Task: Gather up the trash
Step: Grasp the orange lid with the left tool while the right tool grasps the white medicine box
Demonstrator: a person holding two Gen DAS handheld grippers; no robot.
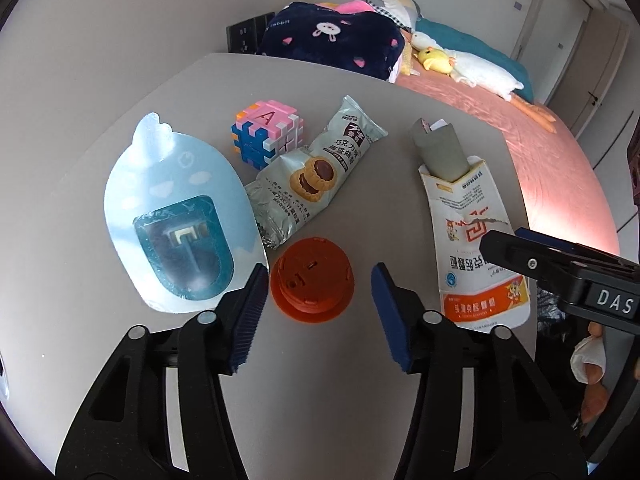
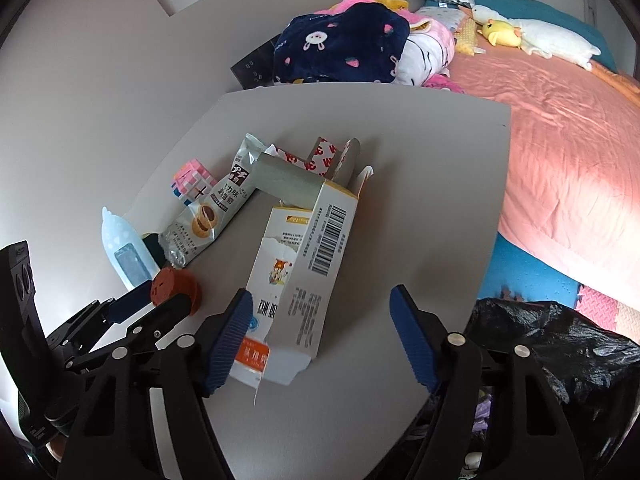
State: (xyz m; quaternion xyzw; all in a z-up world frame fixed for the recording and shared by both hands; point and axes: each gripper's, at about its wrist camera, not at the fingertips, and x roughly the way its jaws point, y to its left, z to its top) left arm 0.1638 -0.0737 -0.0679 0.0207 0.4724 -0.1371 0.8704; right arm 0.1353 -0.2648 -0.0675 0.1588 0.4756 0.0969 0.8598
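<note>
Two open grippers, orange cap [image 1: 312, 280] between left fingers [image 1: 250, 312]

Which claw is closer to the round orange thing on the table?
The left claw. Its two fingers sit on either side of the round orange thing, not squeezing it. The right claw is further over, around the torn white box.

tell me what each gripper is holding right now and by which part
Nothing is held. The left gripper stands open around the orange cap, pads apart from it. The right gripper stands open over the torn carton.
</note>
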